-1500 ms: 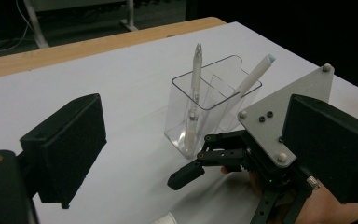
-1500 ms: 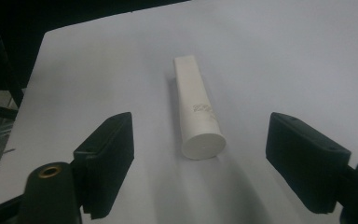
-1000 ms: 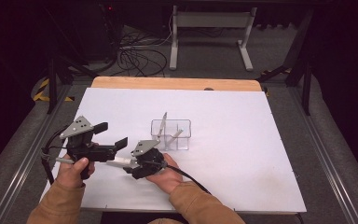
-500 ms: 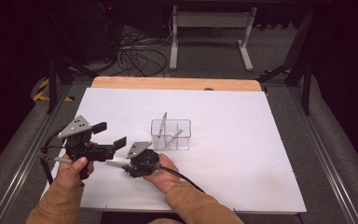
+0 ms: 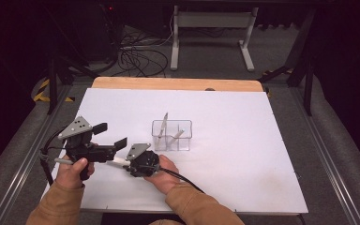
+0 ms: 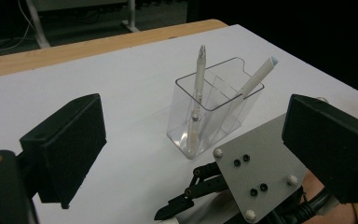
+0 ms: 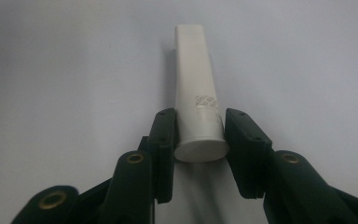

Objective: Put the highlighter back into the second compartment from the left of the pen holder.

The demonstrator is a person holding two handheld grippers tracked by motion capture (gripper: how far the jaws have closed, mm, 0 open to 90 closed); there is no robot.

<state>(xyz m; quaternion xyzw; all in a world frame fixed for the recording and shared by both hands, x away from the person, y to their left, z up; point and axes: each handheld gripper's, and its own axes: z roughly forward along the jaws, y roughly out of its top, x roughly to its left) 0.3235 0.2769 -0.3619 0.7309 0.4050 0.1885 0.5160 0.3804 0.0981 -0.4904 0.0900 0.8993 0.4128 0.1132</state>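
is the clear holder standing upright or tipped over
Upright. The clear holder stands on its base on the white table, open top up, with two white pens leaning inside its compartments.

Item count as observed:

- Clear plastic holder (image 5: 171,135): one, divided into compartments; the exact number of compartments cannot be determined
- White pens: two, both standing tilted inside the holder, namely a first pen (image 6: 197,79) and a second pen (image 6: 256,80)
- White tube (image 7: 196,100): one, lying on the table
- Hand-held grippers: two, namely the left gripper (image 5: 108,135) and the right gripper (image 5: 122,161)
- Grey three-cornered plates (image 5: 76,127): two, one mounted on each gripper
- White-covered table (image 5: 243,154): one
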